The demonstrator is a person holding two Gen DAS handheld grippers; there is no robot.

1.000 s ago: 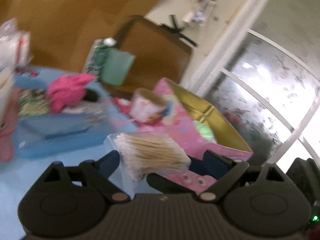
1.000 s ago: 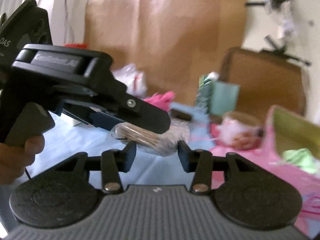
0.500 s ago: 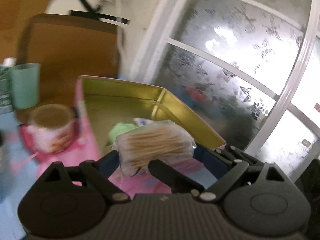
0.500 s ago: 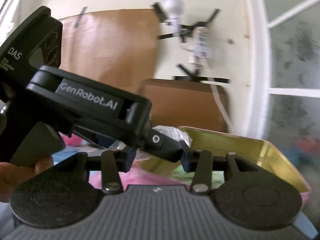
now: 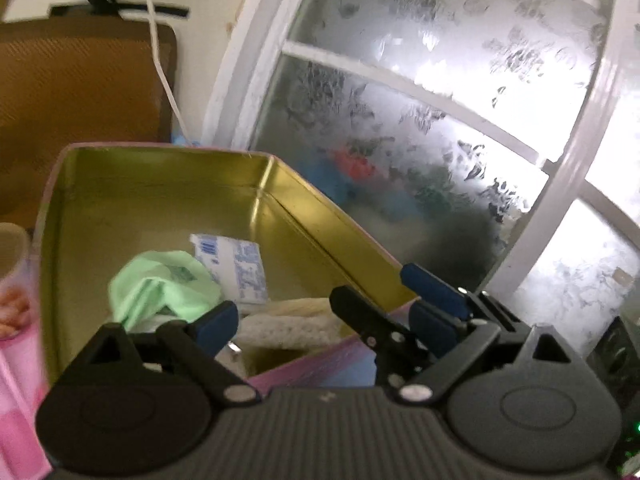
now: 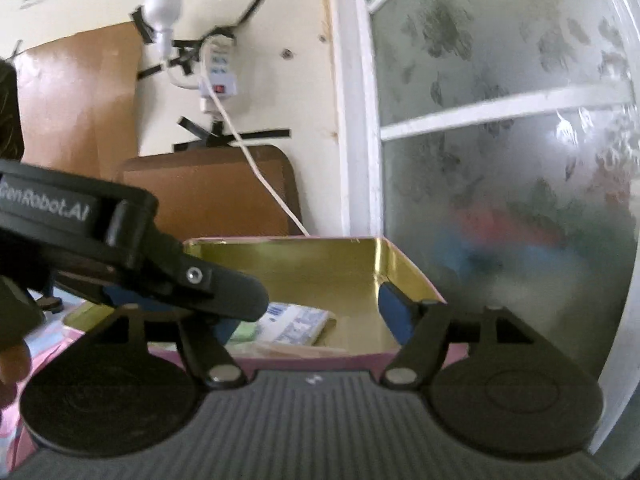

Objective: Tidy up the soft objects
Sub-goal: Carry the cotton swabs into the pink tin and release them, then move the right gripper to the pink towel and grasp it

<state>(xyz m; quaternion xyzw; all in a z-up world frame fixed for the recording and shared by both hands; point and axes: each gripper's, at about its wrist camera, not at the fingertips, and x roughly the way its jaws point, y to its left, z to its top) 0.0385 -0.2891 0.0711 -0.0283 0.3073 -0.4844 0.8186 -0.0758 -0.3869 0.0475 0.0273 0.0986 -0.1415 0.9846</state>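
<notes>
A pink tin box with a gold inside (image 5: 160,184) stands open in front of me; it also shows in the right wrist view (image 6: 320,268). In it lie a green cloth (image 5: 160,284), a white and blue packet (image 5: 236,268) and the bag of cotton swabs (image 5: 288,320), at the near end. My left gripper (image 5: 320,300) is open just above the swabs, empty. My right gripper (image 6: 308,312) is open at the box's near wall, with the left gripper's body (image 6: 120,256) crossing in front of it. The packet (image 6: 296,322) shows there too.
A frosted window with white bars (image 5: 440,128) is close on the right. A brown chair back (image 5: 80,92) stands behind the box. A power strip and white cable (image 6: 218,76) hang on the wall. A printed cup (image 5: 12,264) stands left of the box.
My left gripper has opened and let go of the bag of cotton swabs, which now lies in the tin box. Both grippers have moved closer over the box.
</notes>
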